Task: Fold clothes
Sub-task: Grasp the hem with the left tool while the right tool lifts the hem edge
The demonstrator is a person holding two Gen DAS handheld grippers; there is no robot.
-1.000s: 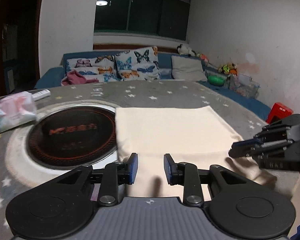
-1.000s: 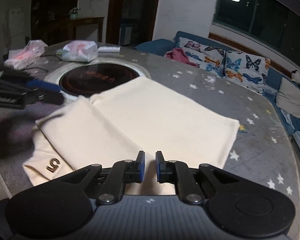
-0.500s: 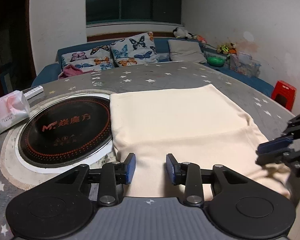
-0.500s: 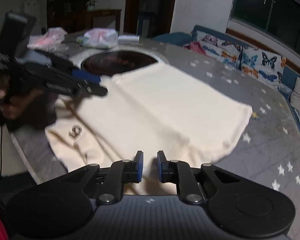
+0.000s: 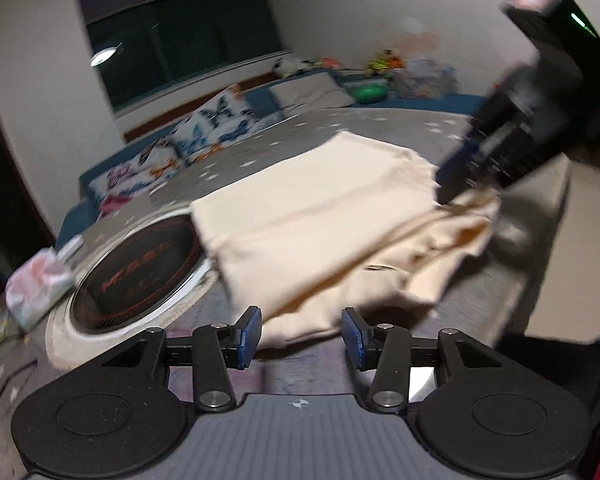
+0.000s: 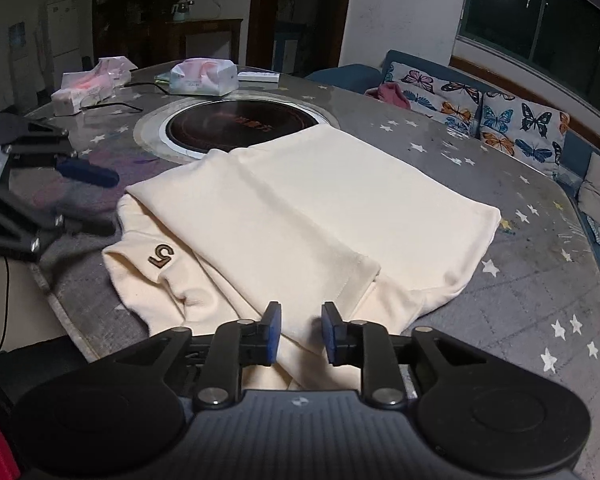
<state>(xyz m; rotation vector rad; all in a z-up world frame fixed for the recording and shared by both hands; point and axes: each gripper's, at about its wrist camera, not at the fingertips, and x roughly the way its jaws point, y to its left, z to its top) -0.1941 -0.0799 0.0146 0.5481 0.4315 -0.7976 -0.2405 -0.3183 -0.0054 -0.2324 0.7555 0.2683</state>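
A cream garment (image 6: 320, 208) lies folded on the grey star-patterned table (image 6: 540, 300), a "5" patch (image 6: 162, 256) on its near left part. My right gripper (image 6: 300, 332) hovers over the garment's near edge with its jaws opening; cloth lies under the gap and the pads do not press it. The left wrist view is blurred and tilted. There the left gripper (image 5: 300, 334) has its jaws opening, the garment (image 5: 320, 220) just beyond the pads and nothing pinched. The left gripper (image 6: 88, 172) also shows off the garment's left side, and the right gripper (image 5: 472, 160) over its rumpled right end.
A round black hob (image 6: 240, 124) is set into the table behind the garment. Two tissue packs (image 6: 202, 76) (image 6: 88, 84) and a white remote (image 6: 258, 76) lie at the far side. A sofa with butterfly cushions (image 6: 500, 116) runs behind. The table edge (image 6: 60, 308) is near left.
Both grippers' jaws have widened. The left gripper has drawn off the garment to its left and its view has rolled. The garment's near end now lies more rumpled.
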